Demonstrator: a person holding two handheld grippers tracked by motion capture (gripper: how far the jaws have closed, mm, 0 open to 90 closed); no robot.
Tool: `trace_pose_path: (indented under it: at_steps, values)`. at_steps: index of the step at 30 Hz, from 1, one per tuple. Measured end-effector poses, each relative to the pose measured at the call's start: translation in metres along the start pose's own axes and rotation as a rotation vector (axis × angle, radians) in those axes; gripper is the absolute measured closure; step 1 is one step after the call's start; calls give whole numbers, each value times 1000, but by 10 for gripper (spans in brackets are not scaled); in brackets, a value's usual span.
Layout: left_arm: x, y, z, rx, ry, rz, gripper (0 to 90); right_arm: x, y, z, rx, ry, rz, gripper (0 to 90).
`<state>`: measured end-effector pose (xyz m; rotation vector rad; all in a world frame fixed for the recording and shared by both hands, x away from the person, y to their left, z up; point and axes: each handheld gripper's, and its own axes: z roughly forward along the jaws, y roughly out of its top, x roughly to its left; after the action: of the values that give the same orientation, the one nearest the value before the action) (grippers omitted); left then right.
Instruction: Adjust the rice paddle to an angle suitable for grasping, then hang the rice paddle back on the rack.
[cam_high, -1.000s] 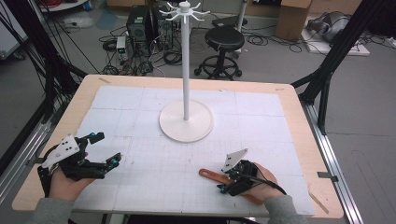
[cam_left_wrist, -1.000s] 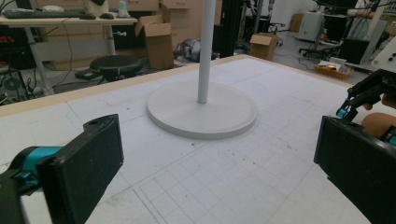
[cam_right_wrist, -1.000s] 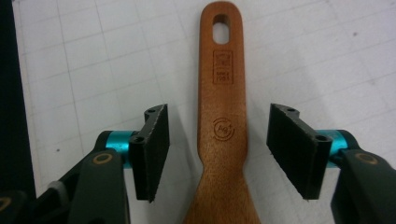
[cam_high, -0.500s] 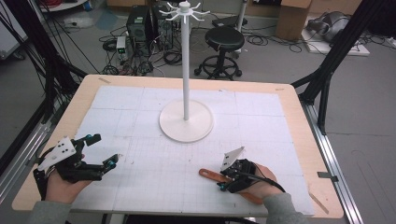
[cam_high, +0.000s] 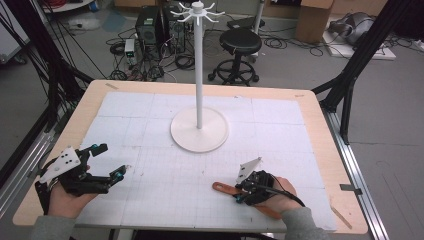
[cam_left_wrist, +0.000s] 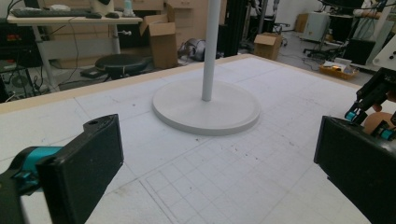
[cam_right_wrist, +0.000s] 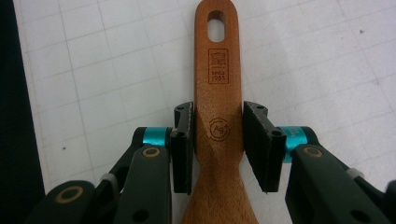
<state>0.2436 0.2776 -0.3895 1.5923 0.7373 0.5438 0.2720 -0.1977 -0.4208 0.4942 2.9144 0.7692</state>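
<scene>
A wooden spatula (cam_high: 221, 188) lies flat on the white gridded mat near the front right. Its handle (cam_right_wrist: 218, 70) has a hanging hole and a burnt-in stamp. My right gripper (cam_high: 239, 193) comes in from the right, and its pads (cam_right_wrist: 183, 140) press both sides of the handle's narrow neck, so it is shut on it (cam_right_wrist: 218, 135). My left gripper (cam_high: 111, 161) rests at the front left with its jaws wide open and nothing between them (cam_left_wrist: 217, 163). A white hook stand (cam_high: 199, 131) rises at the table's middle, and its round base (cam_left_wrist: 205, 112) lies ahead of the left jaws.
The mat (cam_high: 150, 115) covers most of the wooden tabletop (cam_high: 87, 102). The stand's hooks (cam_high: 198, 10) spread out at the pole's top. A black stool (cam_high: 241, 42), computers and cables sit on the floor behind the table. Black frame legs (cam_high: 350, 70) flank it.
My left gripper has drifted slightly toward the near left edge. The right gripper and the spatula have stayed in place.
</scene>
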Motion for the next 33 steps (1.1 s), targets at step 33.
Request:
trace_pose_path:
  at_steps: [33]
  values:
    - [-1,0,-1,1,0,1,18,-2,-5,-36,-224,-75,18,650]
